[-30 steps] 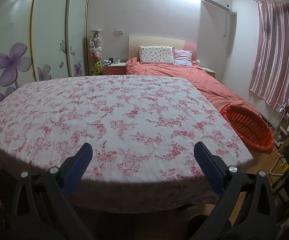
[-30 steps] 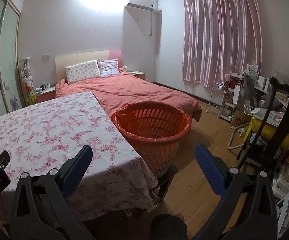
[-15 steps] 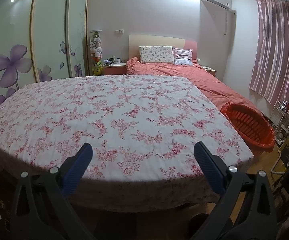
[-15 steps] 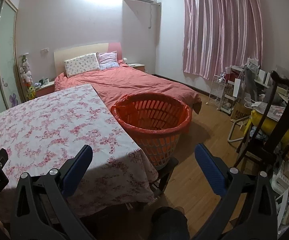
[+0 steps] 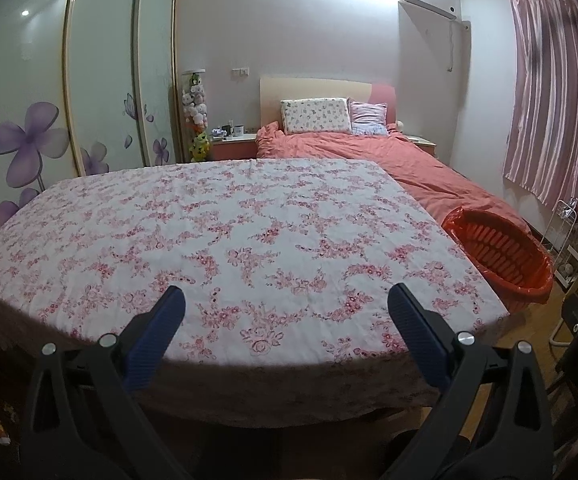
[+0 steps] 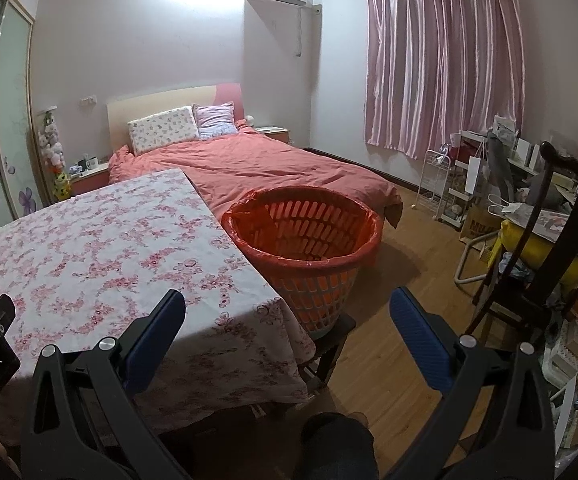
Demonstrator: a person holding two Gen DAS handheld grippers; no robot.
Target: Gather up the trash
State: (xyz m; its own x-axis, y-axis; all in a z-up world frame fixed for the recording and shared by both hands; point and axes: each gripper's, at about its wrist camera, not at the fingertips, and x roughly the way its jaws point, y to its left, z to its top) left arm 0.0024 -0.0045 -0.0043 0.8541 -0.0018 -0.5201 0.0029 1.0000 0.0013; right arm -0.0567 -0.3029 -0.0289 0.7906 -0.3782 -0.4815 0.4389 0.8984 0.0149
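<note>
From my remote seat, both grippers hang at the near edge of a table spread with a pink floral tablecloth [image 5: 249,216], and neither holds anything. The left gripper [image 5: 285,312] has its 2 blue-padded fingers [image 5: 161,324] spread wide over bare cloth; the right gripper [image 6: 287,314] is equally splayed, aimed past the table's near right corner.

Over the last second both views have drifted slightly: the left one now takes in more of the dark floor under the table's near left side, and the right one has swung so the orange laundry-style basket [image 6: 309,264], lined with a red bag, sits more squarely ahead. I read that as a scan of the room, not a reach, so the collecting looks either finished on the tabletop or not yet started elsewhere.

No trash lies on the cloth. The 1 candidate I can find is a small orange-and-white scrap [image 5: 0,436] on the floor at the far left of the left view, low and well apart from the left fingers; what it is I cannot tell. The basket stands just beside the table's right edge, between the table and the bed with the coral duvet [image 6: 269,164], near the right gripper and ready to receive.
</note>
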